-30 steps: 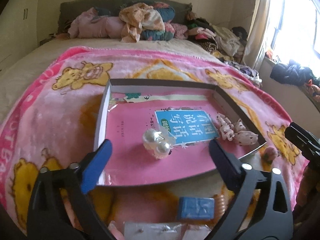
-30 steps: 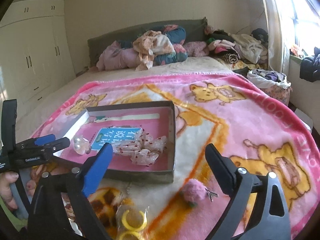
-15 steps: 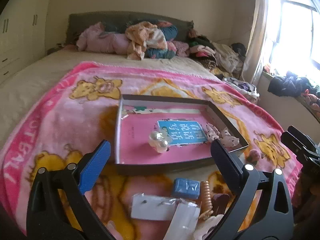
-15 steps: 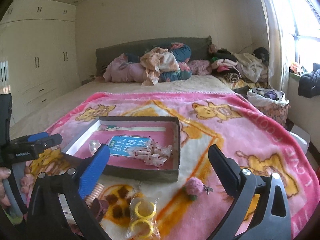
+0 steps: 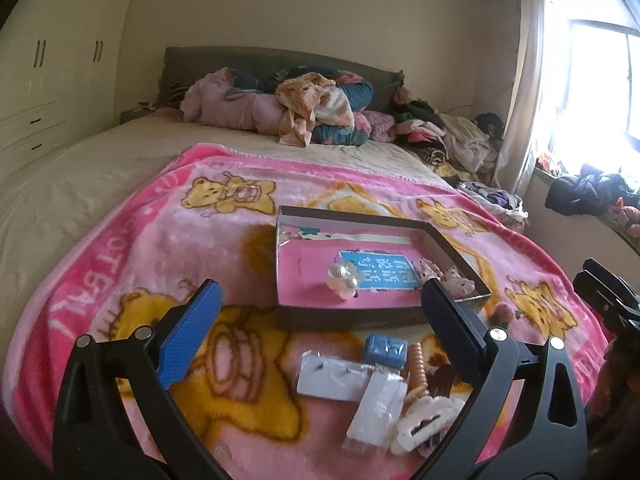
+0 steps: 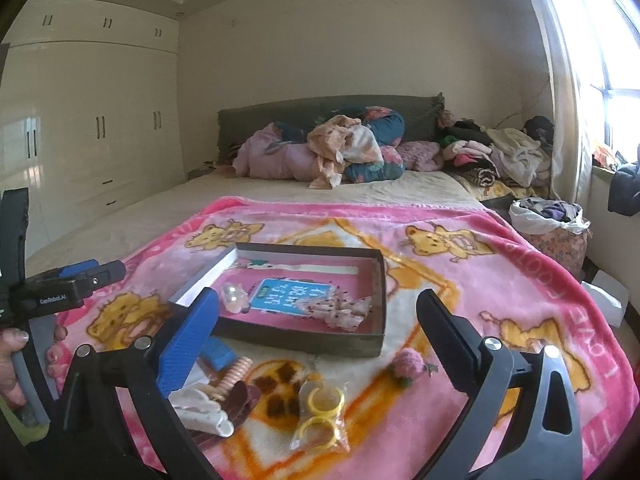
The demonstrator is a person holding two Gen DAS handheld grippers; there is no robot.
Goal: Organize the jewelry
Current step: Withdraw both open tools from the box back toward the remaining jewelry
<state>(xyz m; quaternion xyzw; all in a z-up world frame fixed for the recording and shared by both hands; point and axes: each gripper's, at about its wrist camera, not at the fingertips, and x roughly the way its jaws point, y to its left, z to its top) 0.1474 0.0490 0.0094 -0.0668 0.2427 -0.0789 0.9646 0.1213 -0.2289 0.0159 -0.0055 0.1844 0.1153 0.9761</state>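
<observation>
Jewelry (image 5: 384,392) lies near the box (image 5: 352,316); our left tool (image 5: 316,320) and right tool (image 6: 316,320) gape wide, empty, between picks; next we choose a piece.

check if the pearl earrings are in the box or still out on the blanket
In the box: the pearl earrings lie on its pink floor beside the blue label.

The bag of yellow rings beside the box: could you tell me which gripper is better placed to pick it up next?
Probably the right gripper: the bag of yellow rings lies directly between its open fingers, while the left gripper faces other items.
</observation>
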